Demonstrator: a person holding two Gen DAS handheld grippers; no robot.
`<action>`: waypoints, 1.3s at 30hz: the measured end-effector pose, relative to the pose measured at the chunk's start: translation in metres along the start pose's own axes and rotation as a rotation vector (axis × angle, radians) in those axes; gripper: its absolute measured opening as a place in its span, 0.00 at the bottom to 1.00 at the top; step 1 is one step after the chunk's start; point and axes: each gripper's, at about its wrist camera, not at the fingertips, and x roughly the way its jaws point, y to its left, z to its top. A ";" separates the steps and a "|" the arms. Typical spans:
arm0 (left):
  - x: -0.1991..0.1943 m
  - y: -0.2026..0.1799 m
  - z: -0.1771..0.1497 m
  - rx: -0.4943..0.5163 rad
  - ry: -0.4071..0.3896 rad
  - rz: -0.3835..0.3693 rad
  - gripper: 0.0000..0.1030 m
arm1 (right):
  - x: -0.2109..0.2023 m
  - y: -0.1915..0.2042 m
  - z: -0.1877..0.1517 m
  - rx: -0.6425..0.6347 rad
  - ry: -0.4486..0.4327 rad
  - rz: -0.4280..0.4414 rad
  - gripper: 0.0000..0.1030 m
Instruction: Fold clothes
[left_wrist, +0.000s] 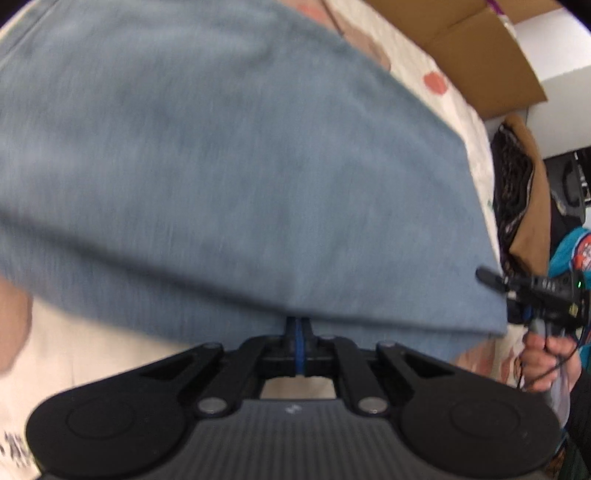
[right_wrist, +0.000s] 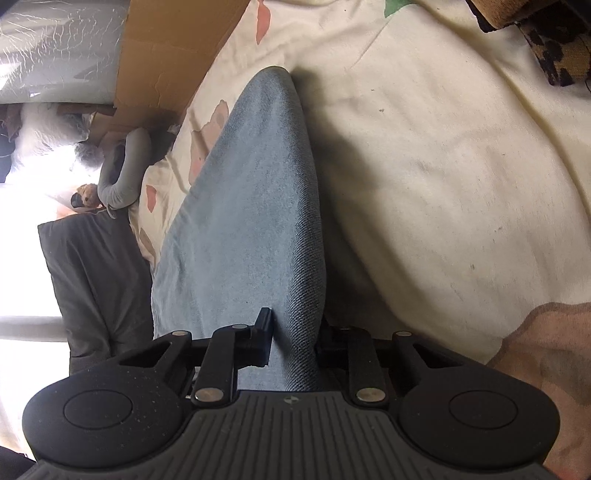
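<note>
I had the blue-grey woven denim garment (left_wrist: 236, 166) raised over the cream bedsheet with pink and brown blotches (right_wrist: 443, 166) — my left gripper (left_wrist: 299, 332) pinched fully shut on its near edge, my right gripper (right_wrist: 293, 332) clamped around a thick fold of the same cloth. I judged the fold only begun — the garment was still airborne, nothing lay flat or stacked.
</note>
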 end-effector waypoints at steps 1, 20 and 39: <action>0.000 0.000 -0.003 0.002 0.012 0.002 0.02 | 0.000 -0.001 0.000 0.000 0.002 -0.002 0.21; -0.016 -0.026 0.043 0.113 -0.116 0.055 0.08 | -0.005 -0.005 0.006 0.010 -0.047 -0.007 0.27; 0.002 -0.038 0.121 0.078 -0.296 0.117 0.03 | 0.002 0.003 0.016 0.023 -0.078 0.012 0.34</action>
